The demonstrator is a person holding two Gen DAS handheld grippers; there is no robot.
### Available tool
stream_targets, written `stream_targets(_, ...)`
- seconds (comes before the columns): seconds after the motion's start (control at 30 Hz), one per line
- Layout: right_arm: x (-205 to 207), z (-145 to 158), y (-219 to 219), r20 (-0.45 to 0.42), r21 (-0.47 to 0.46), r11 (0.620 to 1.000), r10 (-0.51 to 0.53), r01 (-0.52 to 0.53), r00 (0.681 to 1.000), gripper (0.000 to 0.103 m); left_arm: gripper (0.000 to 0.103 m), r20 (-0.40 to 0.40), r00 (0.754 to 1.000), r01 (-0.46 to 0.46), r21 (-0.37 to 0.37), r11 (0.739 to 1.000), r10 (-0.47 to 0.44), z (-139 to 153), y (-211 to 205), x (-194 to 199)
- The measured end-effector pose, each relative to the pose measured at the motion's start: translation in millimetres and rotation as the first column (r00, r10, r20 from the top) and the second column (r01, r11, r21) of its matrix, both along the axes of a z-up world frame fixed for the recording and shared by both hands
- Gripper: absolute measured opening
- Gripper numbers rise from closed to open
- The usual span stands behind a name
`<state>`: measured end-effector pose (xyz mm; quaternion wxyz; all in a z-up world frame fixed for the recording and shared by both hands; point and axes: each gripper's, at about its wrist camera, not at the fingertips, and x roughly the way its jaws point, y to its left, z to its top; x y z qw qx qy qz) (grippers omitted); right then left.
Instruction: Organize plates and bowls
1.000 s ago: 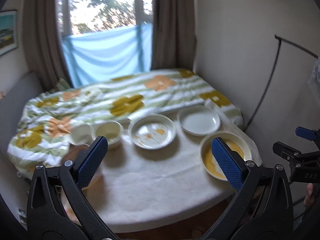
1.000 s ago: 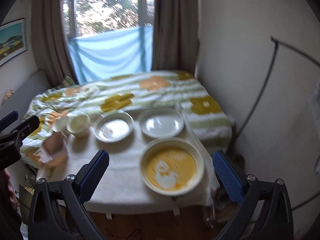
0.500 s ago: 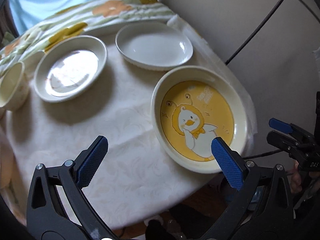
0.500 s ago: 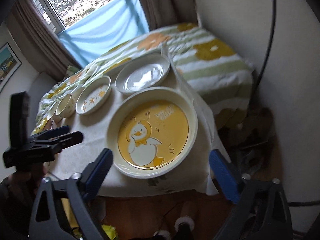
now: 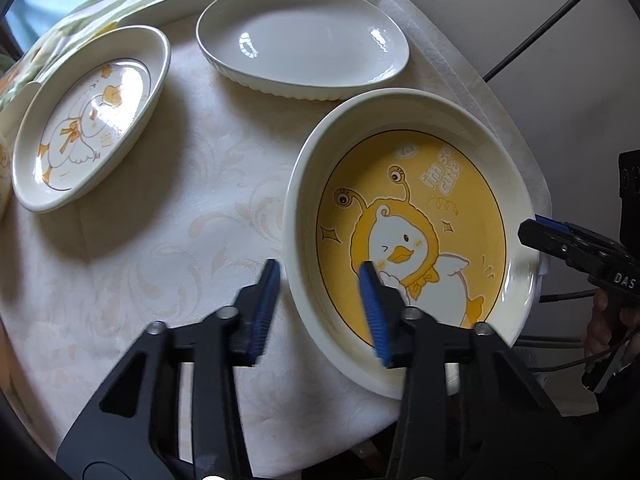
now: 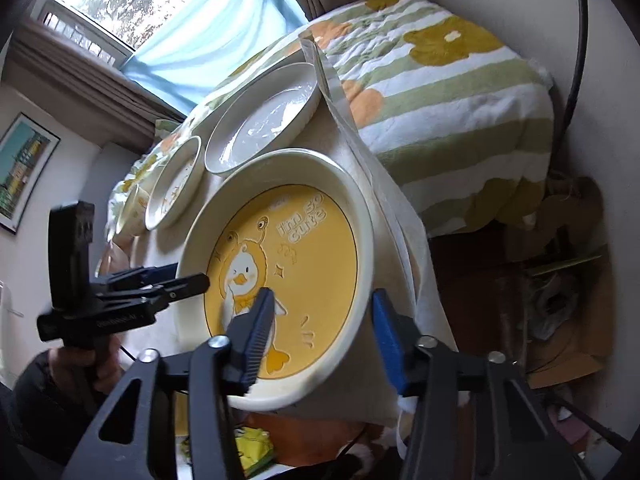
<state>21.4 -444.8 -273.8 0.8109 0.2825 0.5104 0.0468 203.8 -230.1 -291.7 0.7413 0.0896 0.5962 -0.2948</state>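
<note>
A large cream plate with a yellow duck picture (image 5: 412, 216) (image 6: 288, 264) lies at the near right edge of the table. My left gripper (image 5: 320, 266) straddles its near left rim, one blue pad outside the wall and one over the yellow floor. Its jaws are closing and neither pad visibly presses. My right gripper (image 6: 323, 294) straddles the opposite rim the same way, also closing. In the left wrist view the right gripper's tip reaches the plate's right edge. Behind stand a plain white plate (image 5: 304, 36) (image 6: 264, 120) and a smaller duck plate (image 5: 88, 112) (image 6: 176, 184).
A cream cup (image 6: 134, 208) stands beyond the smaller duck plate. The table's white cloth (image 5: 160, 260) hangs over the edge. A flowered striped blanket (image 6: 460, 80) lies on the bed behind. A wall and a black cable (image 5: 540, 32) are close on the right, with boxes (image 6: 560, 360) on the floor.
Both grippers came down from above the table to the yellow duck plate. Their jaws went from wide open to narrow, and each now has the plate's rim between its pads.
</note>
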Motion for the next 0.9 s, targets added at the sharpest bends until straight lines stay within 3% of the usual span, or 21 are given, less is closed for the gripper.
stream_targets(0.07,5.7,-4.1,-4.4,-0.010,0.003,1.000,0.005,-0.005,1.000,0.029,0.022,-0.008,1.000,-0.001,0.007,1.000,0.001,-2.9,-1.6,1.8)
stream_targets(0.17,6.7,-7.4,-7.4,-0.018,-0.009,1.000,-0.002,0.002,1.000,0.017,0.021,-0.011,1.000,-0.004,0.014,1.000,0.004,-6.9,-2.4,4.4)
stream_targets(0.27,4.9,-10.7,-11.4,-0.020,0.001,1.000,-0.010,0.010,1.000,0.011,0.021,-0.020,1.000,-0.006,0.008,1.000,0.006,-4.7,2.2,8.4)
stream_targets(0.57,8.7,-6.7,-7.6,-0.031,-0.054,0.998,0.043,-0.044,0.999,0.011,0.021,0.026,1.000,0.010,0.047,0.999,-0.011,-4.8,-6.3,1.7)
stream_targets(0.9,9.0,10.3,1.6,0.005,-0.074,0.992,0.100,-0.100,0.995,0.011,0.021,0.059,0.998,-0.036,0.021,0.999,0.034,19.9,7.2,-9.0)
